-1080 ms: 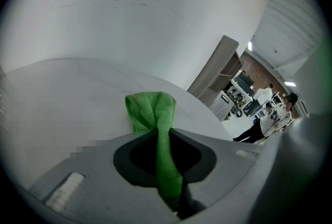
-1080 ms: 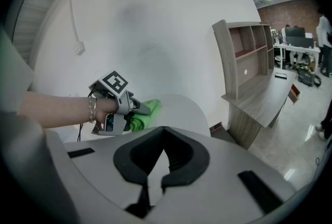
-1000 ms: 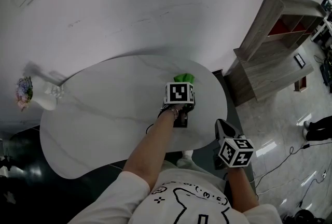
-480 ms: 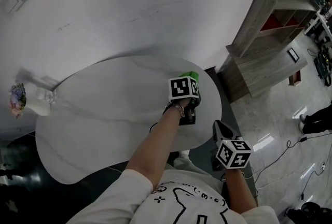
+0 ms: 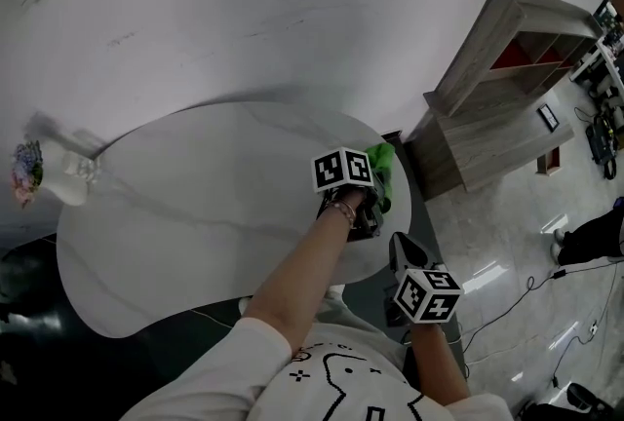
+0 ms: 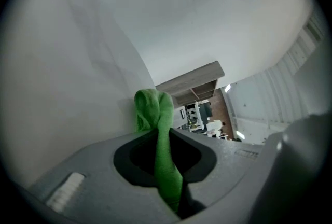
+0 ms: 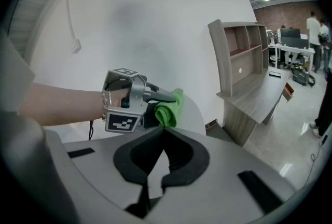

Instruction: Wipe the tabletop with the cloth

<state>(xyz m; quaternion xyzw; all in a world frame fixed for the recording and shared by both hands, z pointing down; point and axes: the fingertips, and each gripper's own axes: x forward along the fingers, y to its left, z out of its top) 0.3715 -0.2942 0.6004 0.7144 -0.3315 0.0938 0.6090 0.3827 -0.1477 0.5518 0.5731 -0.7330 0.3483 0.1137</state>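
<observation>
Now the green cloth (image 5: 382,172) lies at the tabletop's (image 5: 195,205) right edge
Left gripper (image 5: 373,187) clamps it; right gripper (image 5: 401,246), jaws together on nothing, hangs just off that edge; a vase (image 5: 70,183) far left holds flowers (image 5: 23,172)

Head view: we look steeply down from high above, some way off, onto white oval bench (image 5: 195,205), white wall (image 5: 292,0) behind, grey wooden shelf unit (image 5: 507,78) at right.
Left gripper view: we ride low over bench, facing along jaws toward its edge, green cloth (image 6: 158,129) very near lens.
Right gripper view: we sit off bench edge, facing left gripper (image 7: 166,101) close up.
All three views share cloth and shelf unit.
</observation>
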